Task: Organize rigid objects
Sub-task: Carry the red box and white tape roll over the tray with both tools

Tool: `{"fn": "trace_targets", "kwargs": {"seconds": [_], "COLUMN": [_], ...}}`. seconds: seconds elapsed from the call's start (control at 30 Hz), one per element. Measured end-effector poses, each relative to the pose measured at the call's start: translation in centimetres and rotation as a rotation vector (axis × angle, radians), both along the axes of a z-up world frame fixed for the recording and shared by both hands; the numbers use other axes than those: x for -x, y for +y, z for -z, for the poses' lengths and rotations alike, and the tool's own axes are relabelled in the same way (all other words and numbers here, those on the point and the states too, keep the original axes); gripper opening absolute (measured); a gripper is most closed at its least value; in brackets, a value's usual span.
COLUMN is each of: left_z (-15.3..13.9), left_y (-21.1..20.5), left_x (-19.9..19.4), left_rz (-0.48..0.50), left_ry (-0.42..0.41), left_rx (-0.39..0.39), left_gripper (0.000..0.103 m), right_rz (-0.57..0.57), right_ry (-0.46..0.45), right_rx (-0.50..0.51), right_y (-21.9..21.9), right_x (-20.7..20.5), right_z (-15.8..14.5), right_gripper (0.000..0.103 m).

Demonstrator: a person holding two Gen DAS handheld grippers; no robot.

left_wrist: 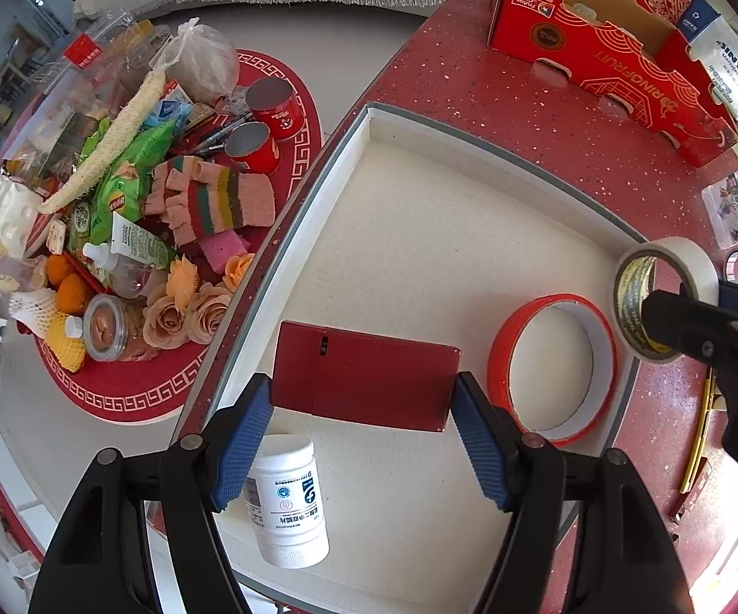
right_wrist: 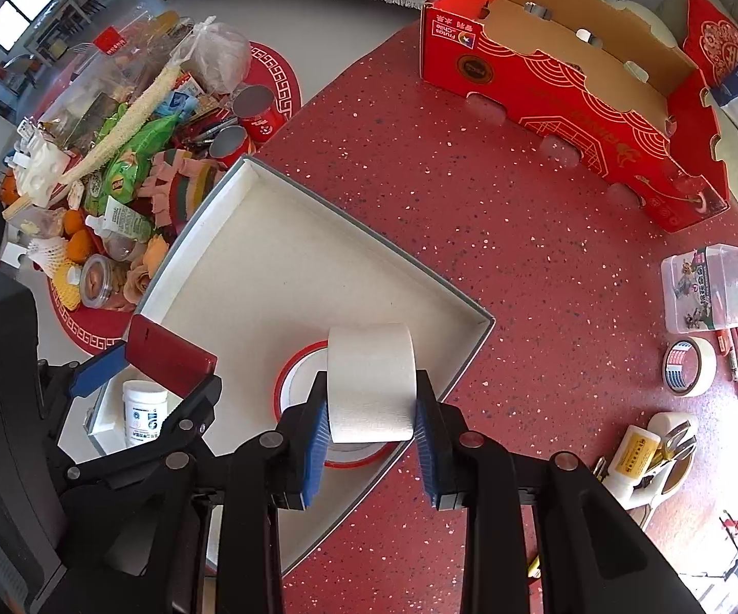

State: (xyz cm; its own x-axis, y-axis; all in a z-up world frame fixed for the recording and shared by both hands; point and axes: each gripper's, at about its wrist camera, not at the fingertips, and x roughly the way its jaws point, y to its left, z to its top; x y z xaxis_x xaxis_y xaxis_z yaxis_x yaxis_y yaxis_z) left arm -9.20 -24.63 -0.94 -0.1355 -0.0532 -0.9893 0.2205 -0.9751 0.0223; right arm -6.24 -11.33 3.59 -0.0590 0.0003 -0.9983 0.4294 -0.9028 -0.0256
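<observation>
Left gripper [left_wrist: 364,399] has its jaws clamped on the red case's [left_wrist: 364,376] short ends over the tray [left_wrist: 471,235]; stiff, slick, probably light. Right gripper [right_wrist: 371,422] pinches the tape roll [right_wrist: 371,381] by its flat sides above the tray corner, so it shouldn't squash.

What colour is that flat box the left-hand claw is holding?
Dark red. The flat box shows best in the left wrist view, between the left gripper's blue pads.
</observation>
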Motion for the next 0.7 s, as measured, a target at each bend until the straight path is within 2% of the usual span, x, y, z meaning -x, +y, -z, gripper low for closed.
{"fn": "trace_targets", "kwargs": {"seconds": [0.7], "left_z": [2.2], "left_y": [1.6], "left_x": [1.4], "left_rz": [0.018], "left_ry": [-0.056], "left_rx": [-0.01], "left_gripper": [0.074], "right_rz": [0.019], "right_ry": [-0.044], "right_rx": [-0.046], "right_y": [0.4], "right_x": [1.6], "right_z": [3.5], "right_gripper": [0.031]}}
